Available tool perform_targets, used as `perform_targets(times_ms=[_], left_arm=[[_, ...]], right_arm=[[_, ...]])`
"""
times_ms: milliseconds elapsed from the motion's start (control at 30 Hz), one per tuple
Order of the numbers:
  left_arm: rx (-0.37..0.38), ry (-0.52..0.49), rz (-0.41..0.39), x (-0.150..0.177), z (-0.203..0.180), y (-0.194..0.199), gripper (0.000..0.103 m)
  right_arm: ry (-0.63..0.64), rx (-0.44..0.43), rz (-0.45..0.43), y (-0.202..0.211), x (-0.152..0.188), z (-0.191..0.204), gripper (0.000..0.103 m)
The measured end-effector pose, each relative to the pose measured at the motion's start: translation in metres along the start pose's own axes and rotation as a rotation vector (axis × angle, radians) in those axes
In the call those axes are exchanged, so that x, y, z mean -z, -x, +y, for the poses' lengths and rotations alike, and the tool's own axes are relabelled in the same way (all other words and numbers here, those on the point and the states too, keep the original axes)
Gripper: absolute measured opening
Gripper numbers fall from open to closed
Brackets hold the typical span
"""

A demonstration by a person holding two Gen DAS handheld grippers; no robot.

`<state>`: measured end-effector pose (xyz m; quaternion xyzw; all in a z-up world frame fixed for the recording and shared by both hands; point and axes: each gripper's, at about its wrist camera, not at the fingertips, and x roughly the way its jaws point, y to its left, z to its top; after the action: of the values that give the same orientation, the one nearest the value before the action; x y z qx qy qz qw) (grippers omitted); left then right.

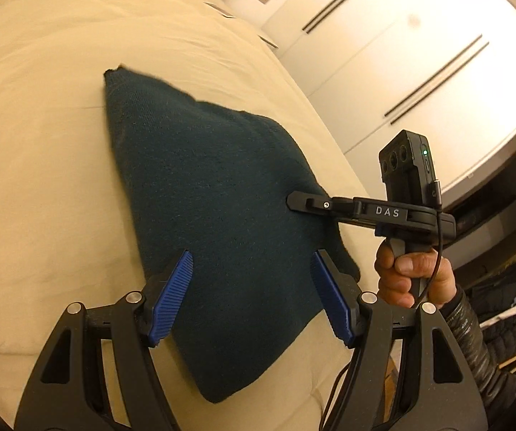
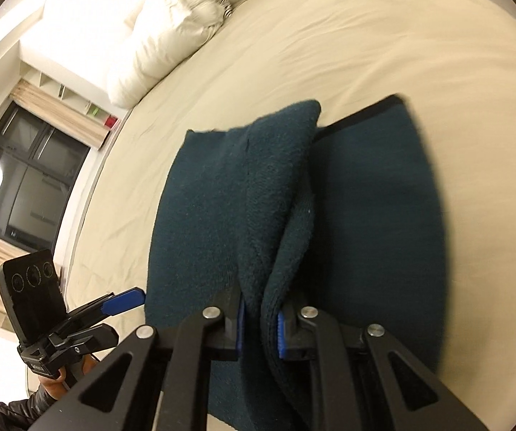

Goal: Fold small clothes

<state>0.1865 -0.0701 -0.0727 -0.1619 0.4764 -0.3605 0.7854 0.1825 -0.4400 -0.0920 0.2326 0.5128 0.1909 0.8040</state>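
Note:
A dark teal knitted garment point(image 1: 214, 194) lies on the cream bed sheet point(image 1: 35, 125). My left gripper point(image 1: 250, 298) is open, its blue pads either side of the garment's near edge, holding nothing. My right gripper point(image 2: 259, 327) is shut on a bunched fold of the garment point(image 2: 275, 194) and lifts that fold above the flat part. In the left wrist view the right gripper point(image 1: 293, 204) reaches in from the right over the garment's right edge. In the right wrist view the left gripper point(image 2: 121, 301) shows at the lower left, beside the garment.
A white pillow point(image 2: 171, 36) lies at the head of the bed. White wardrobe doors point(image 1: 401, 54) stand past the bed's far side. A dark window point(image 2: 24, 186) is at the left. Dark clothing point(image 1: 509, 309) is piled beside the bed at right.

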Motion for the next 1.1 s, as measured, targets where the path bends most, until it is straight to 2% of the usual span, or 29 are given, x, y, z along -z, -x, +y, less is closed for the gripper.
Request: perform_targets(times_ms=[233,367,467,533,600,767,867,967,1000,1067,1100], left_arm=[[-0.014,-0.045,0.023,-0.002,-0.006,-0.019,0.067],[-0.003,-0.047,0.044,0.003,-0.010,-0.031,0.067],[-0.024,-0.081,0.020,0.002,-0.017,-0.028,0.067],[-0.049,-0.069,-0.036,0.000,-0.017,-0.018,0.067],[-0.041,-0.043,-0.089,-0.004,-0.012,-0.004,0.067],[-0.100,0.000,-0.033,-0.013,0.006,-0.016,0.067],[-0.100,0.042,-0.009,-0.006,0.021,-0.020,0.067],[-0.093,0.076,0.033,0.004,0.022,-0.046,0.067],[-0.090,0.088,0.041,0.004,0.025,-0.048,0.067],[-0.064,0.111,0.043,0.003,0.031,-0.051,0.067],[-0.058,0.117,0.043,0.001,0.034,-0.052,0.067]], right_arm=[[0.086,-0.004,-0.105,0.043,0.005,-0.003,0.014],[0.000,0.032,-0.071,0.026,0.012,-0.036,0.013],[-0.070,-0.013,-0.088,0.021,0.022,-0.056,0.013],[-0.078,-0.018,-0.103,0.023,0.024,-0.058,0.013],[-0.088,-0.017,-0.112,0.026,0.025,-0.063,0.013],[-0.102,-0.024,-0.120,0.025,0.025,-0.071,0.013],[-0.117,-0.039,-0.120,0.026,0.030,-0.078,0.013],[-0.155,-0.081,-0.121,0.024,0.037,-0.090,0.015],[-0.160,-0.101,-0.116,0.024,0.040,-0.093,0.018],[-0.139,-0.083,-0.116,0.031,0.044,-0.087,0.027],[-0.141,-0.072,-0.117,0.037,0.046,-0.084,0.036]])
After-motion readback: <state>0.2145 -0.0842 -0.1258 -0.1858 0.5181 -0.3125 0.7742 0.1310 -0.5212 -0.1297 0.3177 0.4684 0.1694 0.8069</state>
